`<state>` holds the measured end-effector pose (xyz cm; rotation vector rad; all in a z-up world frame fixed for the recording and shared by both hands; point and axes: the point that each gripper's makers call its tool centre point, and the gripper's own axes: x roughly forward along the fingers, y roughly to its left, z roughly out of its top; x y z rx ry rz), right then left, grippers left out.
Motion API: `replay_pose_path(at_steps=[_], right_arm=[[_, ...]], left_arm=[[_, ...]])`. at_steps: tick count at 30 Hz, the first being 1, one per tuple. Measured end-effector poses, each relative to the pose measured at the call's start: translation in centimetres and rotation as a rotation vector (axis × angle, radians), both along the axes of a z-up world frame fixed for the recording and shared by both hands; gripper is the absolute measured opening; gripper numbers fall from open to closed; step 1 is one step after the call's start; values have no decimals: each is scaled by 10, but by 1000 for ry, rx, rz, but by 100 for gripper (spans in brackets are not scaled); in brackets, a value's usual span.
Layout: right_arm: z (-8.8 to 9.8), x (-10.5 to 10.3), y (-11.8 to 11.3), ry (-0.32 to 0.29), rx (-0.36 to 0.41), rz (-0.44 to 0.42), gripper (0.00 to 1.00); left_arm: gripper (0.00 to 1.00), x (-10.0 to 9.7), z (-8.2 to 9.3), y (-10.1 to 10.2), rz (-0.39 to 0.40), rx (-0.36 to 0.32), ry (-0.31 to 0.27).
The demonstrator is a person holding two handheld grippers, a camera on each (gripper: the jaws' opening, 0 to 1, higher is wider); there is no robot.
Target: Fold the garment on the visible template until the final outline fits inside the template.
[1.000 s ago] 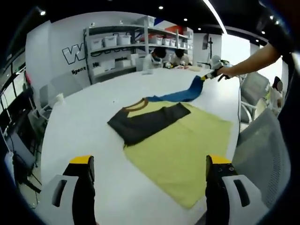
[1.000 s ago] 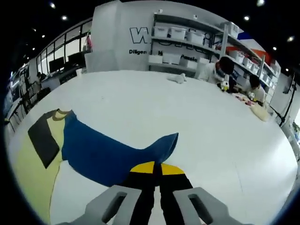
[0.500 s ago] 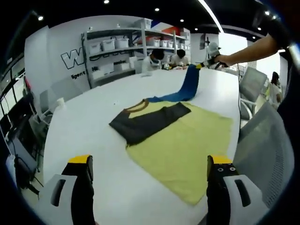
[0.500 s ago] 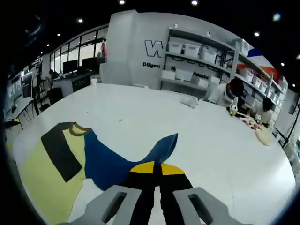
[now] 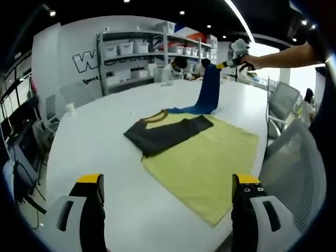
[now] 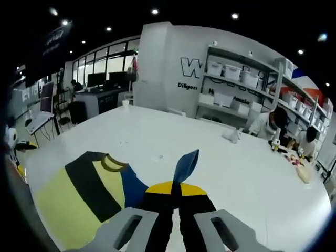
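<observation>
Bright ceiling spotlights, soft shadows, sharp centre, strong fisheye bending at edges.

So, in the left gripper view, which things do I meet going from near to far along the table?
Left gripper → yellow body of the shirt → dark sleeve folded across it → blue sleeve lifted up → right gripper → shelves.

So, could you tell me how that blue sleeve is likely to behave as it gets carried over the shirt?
Probably floppy: the blue sleeve hangs limp from the right gripper, draping down to the table. It looks light, held by one pinched corner. It may sag or crease when laid across the yellow body.
</observation>
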<state>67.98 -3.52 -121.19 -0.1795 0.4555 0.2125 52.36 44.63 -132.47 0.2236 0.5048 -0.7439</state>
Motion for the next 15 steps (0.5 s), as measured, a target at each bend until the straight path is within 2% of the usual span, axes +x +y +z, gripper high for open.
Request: replay_pose_path(at_steps=[6, 15], right_arm=[[23, 2, 25, -31, 12, 37, 0], [39, -2, 72, -32, -12, 126, 0]], left_arm=[[99, 0, 1, 1, 1, -7, -5], [99, -2, 4, 3, 5, -28, -6]])
